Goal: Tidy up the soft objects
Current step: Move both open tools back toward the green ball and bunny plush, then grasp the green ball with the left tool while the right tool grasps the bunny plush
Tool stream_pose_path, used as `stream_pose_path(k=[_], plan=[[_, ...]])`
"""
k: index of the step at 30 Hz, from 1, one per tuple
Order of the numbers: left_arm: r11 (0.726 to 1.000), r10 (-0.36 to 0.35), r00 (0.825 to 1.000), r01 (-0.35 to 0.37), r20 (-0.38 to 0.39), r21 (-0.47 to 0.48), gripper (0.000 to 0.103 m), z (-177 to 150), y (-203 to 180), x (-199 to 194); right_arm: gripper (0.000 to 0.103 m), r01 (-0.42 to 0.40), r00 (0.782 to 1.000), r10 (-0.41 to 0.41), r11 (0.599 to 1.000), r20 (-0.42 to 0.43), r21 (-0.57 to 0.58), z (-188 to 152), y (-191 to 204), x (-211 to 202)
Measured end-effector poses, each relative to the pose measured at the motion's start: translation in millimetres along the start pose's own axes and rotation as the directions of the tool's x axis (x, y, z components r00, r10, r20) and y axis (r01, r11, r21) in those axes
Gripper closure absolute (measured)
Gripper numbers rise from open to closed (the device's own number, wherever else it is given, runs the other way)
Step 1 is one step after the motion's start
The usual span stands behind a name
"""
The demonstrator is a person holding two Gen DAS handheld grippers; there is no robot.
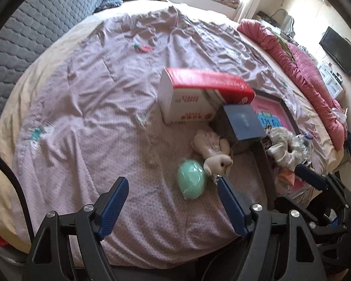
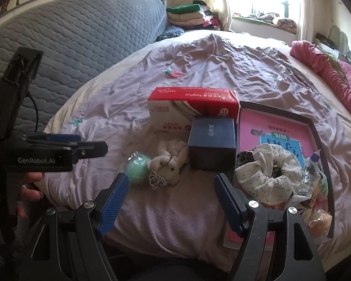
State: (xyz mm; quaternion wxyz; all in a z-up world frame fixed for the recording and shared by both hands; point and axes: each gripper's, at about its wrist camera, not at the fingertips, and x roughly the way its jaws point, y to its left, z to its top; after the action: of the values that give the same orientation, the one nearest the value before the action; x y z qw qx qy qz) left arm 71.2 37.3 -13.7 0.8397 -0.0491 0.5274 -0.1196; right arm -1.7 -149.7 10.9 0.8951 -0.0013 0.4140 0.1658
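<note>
A mint green soft ball (image 1: pixel 191 181) lies on the bed next to a cream plush bunny (image 1: pixel 211 149) with a silver crown. Both show in the right wrist view, the ball (image 2: pixel 138 167) left of the bunny (image 2: pixel 169 161). A shallow dark tray (image 2: pixel 316 126) with a pink book holds a floral scrunchie (image 2: pixel 269 166) and wrapped soft items (image 2: pixel 316 187). My left gripper (image 1: pixel 173 185) is open and empty, just short of the ball. My right gripper (image 2: pixel 172 182) is open and empty, near the bunny. The left gripper (image 2: pixel 65 145) shows from the side in the right view.
A red and white tissue box (image 1: pixel 194 93) and a dark blue box (image 1: pixel 242 124) stand behind the toys. The lilac sheet (image 1: pixel 93 93) covers the bed. A pink quilt (image 1: pixel 304 70) lies along the right edge. A grey quilted headboard (image 2: pixel 82 46) is at left.
</note>
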Motion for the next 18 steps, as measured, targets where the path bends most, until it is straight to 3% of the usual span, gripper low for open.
stream_pose_path(k=[10, 15, 18], plan=[[0.997, 0.004, 0.993, 0.006, -0.118, 0.079, 0.026, -1.9, -11.9, 58.1, 0.026, 0.008, 0.999, -0.005, 0.998, -0.044, 0.064, -2.0, -22.2, 22.6], [0.996, -0.002, 0.989, 0.015, -0.146, 0.088, 0.032, 0.5, -11.0, 76.7, 0.026, -0.011, 0.998, 0.017, 0.995, -0.059, 0.103, 1.1, -25.4, 35.0], [0.996, -0.047, 0.987, 0.058, -0.152, 0.07, 0.038, 4.2, -6.8, 83.2, 0.026, -0.029, 0.996, 0.04, 0.991, -0.082, 0.131, 5.1, -25.2, 47.6]])
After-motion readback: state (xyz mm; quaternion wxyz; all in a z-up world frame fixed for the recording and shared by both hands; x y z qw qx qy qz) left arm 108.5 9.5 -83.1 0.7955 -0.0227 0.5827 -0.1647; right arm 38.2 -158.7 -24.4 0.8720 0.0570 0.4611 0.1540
